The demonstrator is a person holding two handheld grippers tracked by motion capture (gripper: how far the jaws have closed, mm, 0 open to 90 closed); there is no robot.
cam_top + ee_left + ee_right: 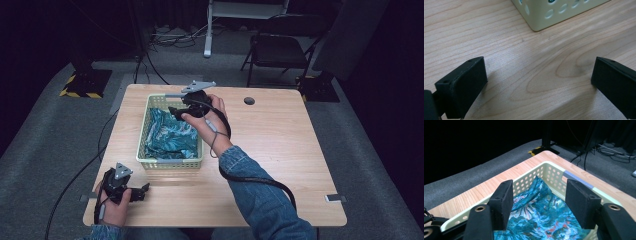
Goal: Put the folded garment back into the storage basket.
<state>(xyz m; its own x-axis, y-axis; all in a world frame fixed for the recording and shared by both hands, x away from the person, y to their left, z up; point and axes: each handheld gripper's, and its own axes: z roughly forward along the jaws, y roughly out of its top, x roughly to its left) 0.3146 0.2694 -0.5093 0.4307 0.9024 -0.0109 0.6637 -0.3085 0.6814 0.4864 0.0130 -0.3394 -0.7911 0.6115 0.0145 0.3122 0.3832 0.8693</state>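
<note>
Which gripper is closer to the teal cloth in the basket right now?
Right. The right gripper hangs open just above the teal cloth in the basket; the left gripper rests open on the table, outside the basket's near corner.

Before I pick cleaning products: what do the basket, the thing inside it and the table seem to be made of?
Basket: probably moulded plastic, pale green and matte, with punched round holes. Cloth: soft printed fabric, teal with a leafy pattern, lying in folds. Table: wood or wood-look laminate, smooth, with visible grain.

high: overhead, forward-down | gripper views: close | shared: basket [150, 161] [541, 17] [549, 173]
</note>
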